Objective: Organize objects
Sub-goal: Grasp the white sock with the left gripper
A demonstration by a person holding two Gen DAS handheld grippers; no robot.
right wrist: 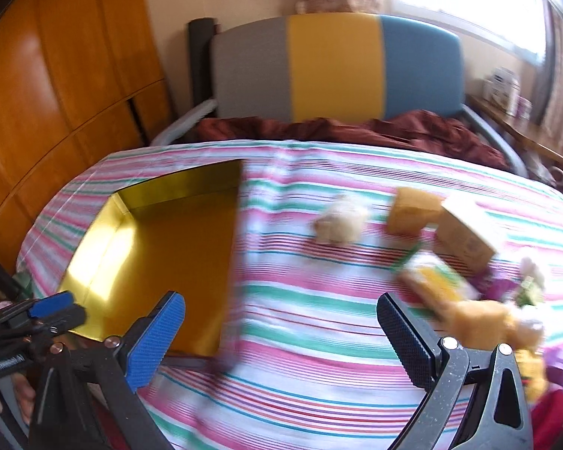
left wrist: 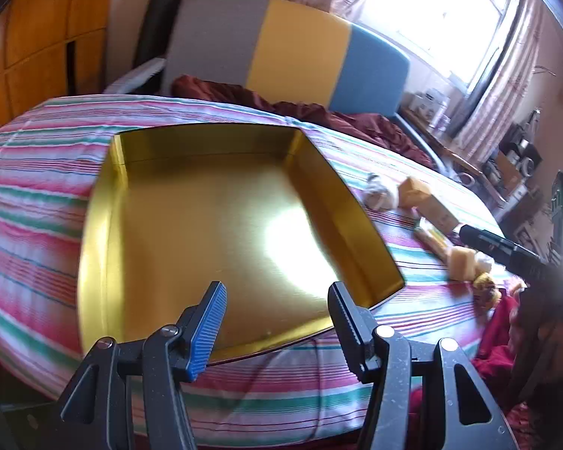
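A shallow gold metal tray (left wrist: 206, 225) lies open on the striped bedspread, with nothing inside it. My left gripper (left wrist: 277, 292) hovers over the tray's near edge, jaws apart and nothing between them. My right gripper (right wrist: 281, 307) is wide open above bare bedspread, just right of the tray (right wrist: 161, 243). Scattered to its right are a small white plush (right wrist: 341, 221), two tan boxes (right wrist: 413, 212) (right wrist: 465, 238), a yellow-green packet (right wrist: 439, 281) and a yellow plush toy (right wrist: 484, 322). Part of the left gripper (right wrist: 48, 307) shows at the lower left of the right wrist view.
The bed's grey, yellow and blue headboard (right wrist: 334, 67) stands at the far end, with a dark red blanket (right wrist: 356, 127) bunched below it. A wooden wardrobe (right wrist: 56, 93) runs along the left. A cluttered side table (left wrist: 506, 157) stands under the window on the right.
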